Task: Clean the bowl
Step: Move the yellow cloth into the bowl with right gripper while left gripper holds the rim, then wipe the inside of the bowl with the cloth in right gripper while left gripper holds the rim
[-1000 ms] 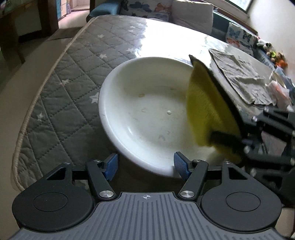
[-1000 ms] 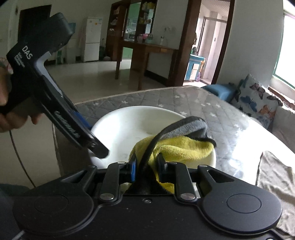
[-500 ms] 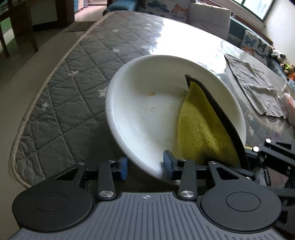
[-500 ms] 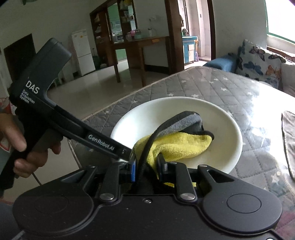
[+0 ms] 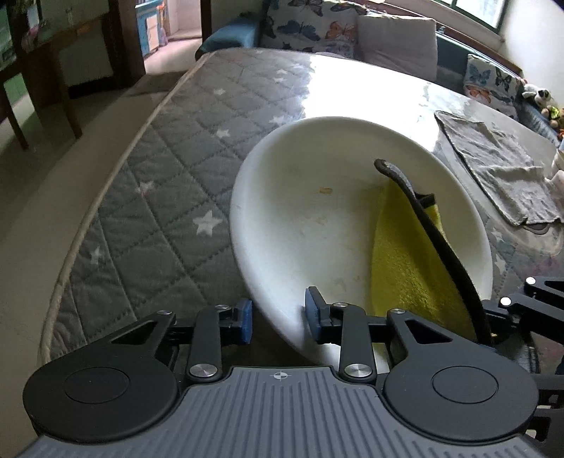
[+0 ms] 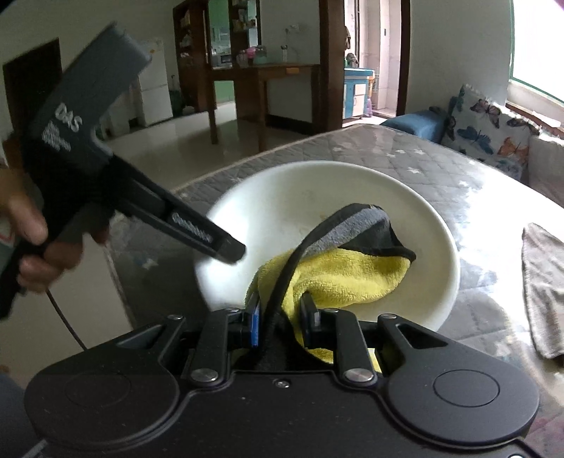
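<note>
Right wrist: "DAS" on left gripper (image 6: 225, 252), fingers astride bowl (image 6: 282, 197) rim; right gripper (image 6: 280, 319) pinches cloth (image 6: 338, 274).

A grey quilted surface with white stars (image 5: 183, 183) fills the middle and shines under daylight. Behind it stand butterfly-print cushions (image 5: 313, 28) and a plain grey pillow (image 5: 398, 38). A dark wooden table (image 6: 268, 91), a white fridge (image 6: 153, 88) and a pale glossy floor (image 6: 197, 135) lie beyond. A bright window (image 6: 539, 45) is at the right.
</note>
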Demonstrator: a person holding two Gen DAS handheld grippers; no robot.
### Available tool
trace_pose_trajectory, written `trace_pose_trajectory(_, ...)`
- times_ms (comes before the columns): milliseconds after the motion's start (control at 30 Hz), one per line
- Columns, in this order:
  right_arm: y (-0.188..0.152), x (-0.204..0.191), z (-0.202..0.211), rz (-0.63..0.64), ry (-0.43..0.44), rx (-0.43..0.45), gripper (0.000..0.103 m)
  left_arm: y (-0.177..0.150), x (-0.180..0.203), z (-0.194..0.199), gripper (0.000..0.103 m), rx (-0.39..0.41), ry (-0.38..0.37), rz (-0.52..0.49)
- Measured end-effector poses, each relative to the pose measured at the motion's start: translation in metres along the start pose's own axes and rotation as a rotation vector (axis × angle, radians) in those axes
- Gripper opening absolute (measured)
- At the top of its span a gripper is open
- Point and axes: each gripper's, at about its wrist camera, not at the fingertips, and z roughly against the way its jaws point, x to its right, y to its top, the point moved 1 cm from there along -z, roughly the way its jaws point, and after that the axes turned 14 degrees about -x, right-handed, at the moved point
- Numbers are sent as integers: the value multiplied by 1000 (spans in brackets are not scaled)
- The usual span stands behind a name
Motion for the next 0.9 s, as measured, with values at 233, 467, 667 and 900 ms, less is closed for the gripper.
trace_pose_trajectory(233, -4, 9, -7, 6, -61, -6, 23, 12, 2, -6, 30, 6, 11, -27)
trace_pose_trajectory(467, -6, 21, -13, 1, -136, 4, 23, 27, 5, -15, 30, 6, 15, -55)
trace_pose_trajectory(667, -7, 20, -11, -9, -156, 12, 23, 37, 6, -21, 31, 7, 18, -85)
trace_pose_trajectory(900, -9, 19, -9, -20, -179, 21, 23, 45, 1, -30, 32, -9, -5, -78)
